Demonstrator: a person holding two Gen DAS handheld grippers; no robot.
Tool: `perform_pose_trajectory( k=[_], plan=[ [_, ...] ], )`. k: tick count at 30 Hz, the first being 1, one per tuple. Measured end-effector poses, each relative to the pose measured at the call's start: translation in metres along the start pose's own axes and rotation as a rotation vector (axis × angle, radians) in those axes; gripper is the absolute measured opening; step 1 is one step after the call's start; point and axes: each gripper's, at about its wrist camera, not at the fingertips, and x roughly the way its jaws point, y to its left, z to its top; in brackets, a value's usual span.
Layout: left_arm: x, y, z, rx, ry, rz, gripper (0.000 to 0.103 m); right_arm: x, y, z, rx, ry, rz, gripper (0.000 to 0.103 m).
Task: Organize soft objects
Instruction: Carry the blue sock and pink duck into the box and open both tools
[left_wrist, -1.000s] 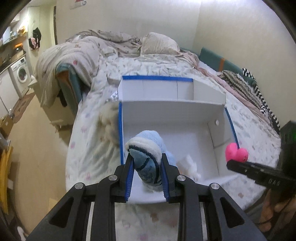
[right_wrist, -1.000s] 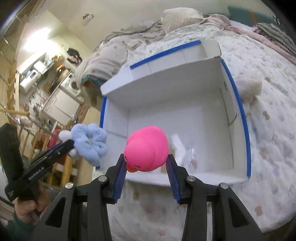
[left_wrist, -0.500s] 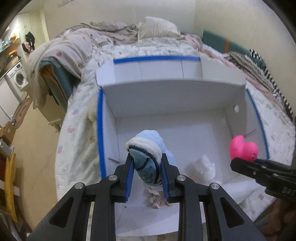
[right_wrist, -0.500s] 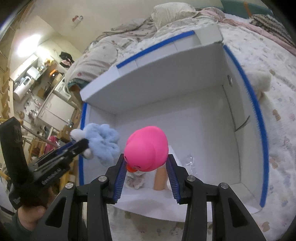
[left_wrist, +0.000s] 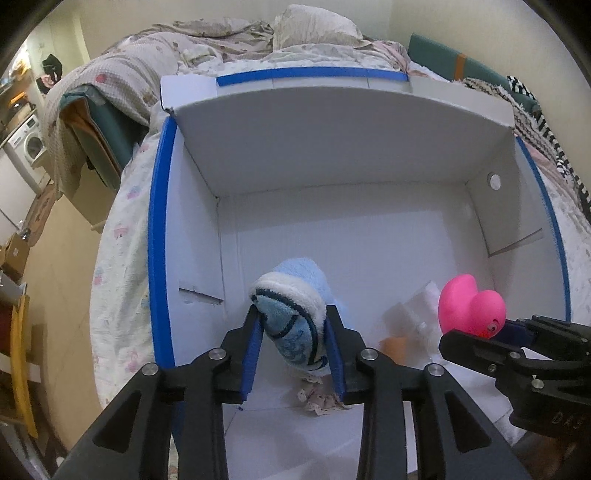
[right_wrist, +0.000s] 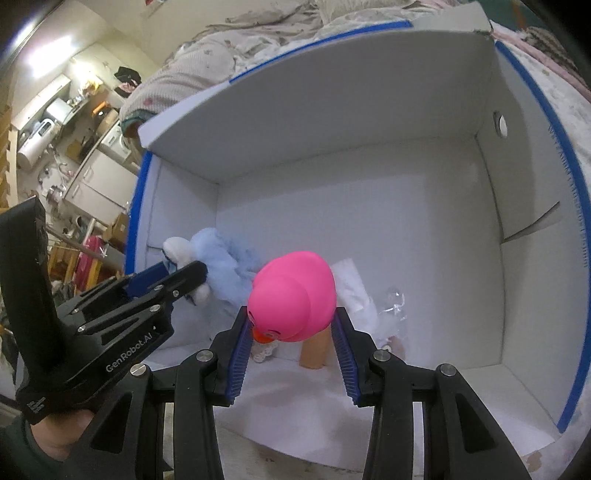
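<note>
Left wrist: left hand-held gripper (left_wrist: 293, 341) clamps blue plush (left_wrist: 291, 314); right hand-held gripper (right_wrist: 291, 334) clamps pink duck (right_wrist: 293, 295).

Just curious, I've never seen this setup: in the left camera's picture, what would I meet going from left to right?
Washing machine → box's blue-taped left edge → blue plush toy in the left hand-held gripper → pink rubber duck.

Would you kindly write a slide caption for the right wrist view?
Right gripper holds a pink rubber duck over the open white box, beside the left gripper with its blue plush toy.
</note>
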Motion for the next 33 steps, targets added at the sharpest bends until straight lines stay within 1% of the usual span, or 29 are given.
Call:
perform_pose_trajectory(
  k=[2,6,8,13,18,20,21,23,24,25,27,28,30,33],
  plan=[
    [-0.001,-0.002,0.000,0.010,-0.007,0.013,0.030,0.005,-0.001,0.001,0.004,0.016,-0.006,0.045],
    [-0.001,-0.003,0.000,0.016,-0.007,0.013,0.031,0.008,-0.005,0.002,0.011,0.024,-0.031,0.045],
    [0.000,-0.003,0.000,0.017,-0.008,0.013,0.033,0.009,-0.009,0.002,0.021,0.028,-0.041,0.045],
    [0.001,-0.004,0.000,0.021,-0.006,0.017,0.034,0.011,-0.016,0.002,0.051,0.040,-0.060,0.045],
    [0.001,-0.005,-0.001,0.025,-0.005,0.017,0.040,0.014,-0.017,0.003,0.069,0.048,-0.068,0.046],
    [0.001,-0.005,-0.001,0.024,-0.004,0.014,0.047,0.014,-0.020,0.002,0.079,0.052,-0.063,0.046],
    [0.001,-0.005,-0.001,0.023,-0.006,0.011,0.048,0.014,-0.020,0.002,0.081,0.053,-0.062,0.046],
    [0.000,-0.005,0.000,0.020,-0.008,0.007,0.053,0.014,-0.020,0.002,0.084,0.047,-0.056,0.054],
    [0.000,-0.005,0.000,0.018,-0.008,0.008,0.055,0.012,-0.021,0.003,0.090,0.042,-0.049,0.064],
    [-0.001,-0.005,0.000,0.015,-0.009,0.011,0.056,0.011,-0.022,0.002,0.098,0.035,-0.043,0.068],
    [-0.002,-0.004,0.001,0.010,-0.012,0.014,0.057,0.007,-0.025,0.003,0.117,0.015,-0.030,0.069],
    [-0.003,-0.004,0.001,0.008,-0.013,0.014,0.058,0.006,-0.026,0.004,0.124,0.007,-0.027,0.074],
    [-0.007,-0.003,0.002,0.005,-0.025,0.014,0.058,0.004,-0.026,0.005,0.132,-0.007,-0.033,0.078],
    [-0.012,-0.002,0.002,0.001,-0.038,0.024,0.059,0.002,-0.025,0.006,0.135,-0.020,-0.034,0.079]
  ],
)
